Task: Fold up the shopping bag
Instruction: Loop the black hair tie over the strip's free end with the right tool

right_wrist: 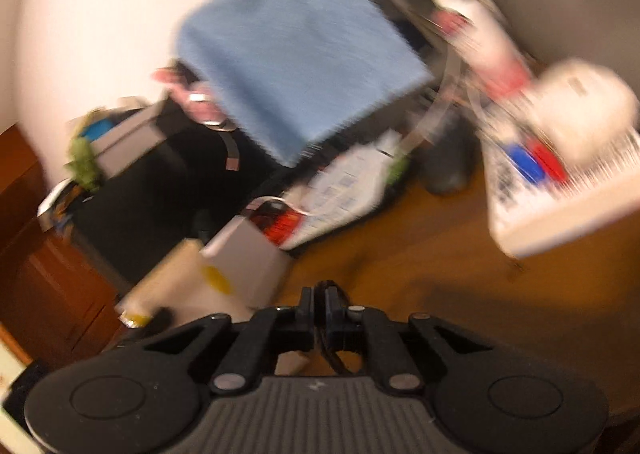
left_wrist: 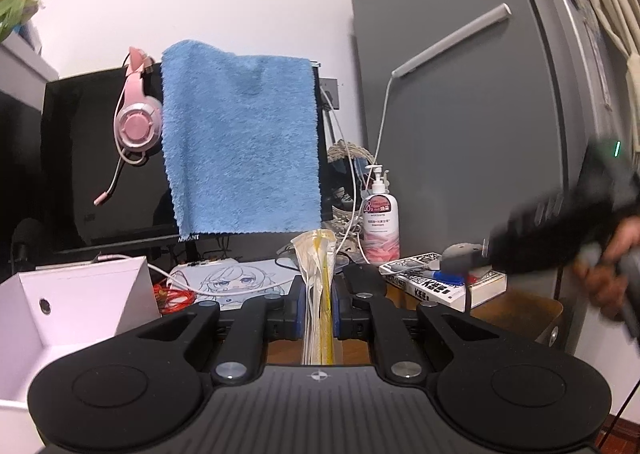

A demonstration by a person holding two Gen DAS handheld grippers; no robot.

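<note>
I saw the blue towel [left_wrist: 240, 134] draped over the monitor [left_wrist: 100, 158] behind the wooden desk [right_wrist: 420, 254]. My left gripper [left_wrist: 319, 302] pinched the folded shopping bag [left_wrist: 316, 286] upright, above the desk. The right gripper [right_wrist: 319, 310], badly blurred, had its fingers pressed together, nothing between them.

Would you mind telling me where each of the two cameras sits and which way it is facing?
Left wrist view: sits on the left tongs, facing a fluffy blue towel draped over a black monitor; its tongs clamp a folded white-and-yellow plastic shopping bag; a hand holds the blurred right tongs at the right edge.
Right wrist view: sits on the right tongs, tilted and blurred, looking over a brown wooden desk; its tongs are shut, empty.
Shared: towel, monitor, a white book with black print, and the bag.
</note>
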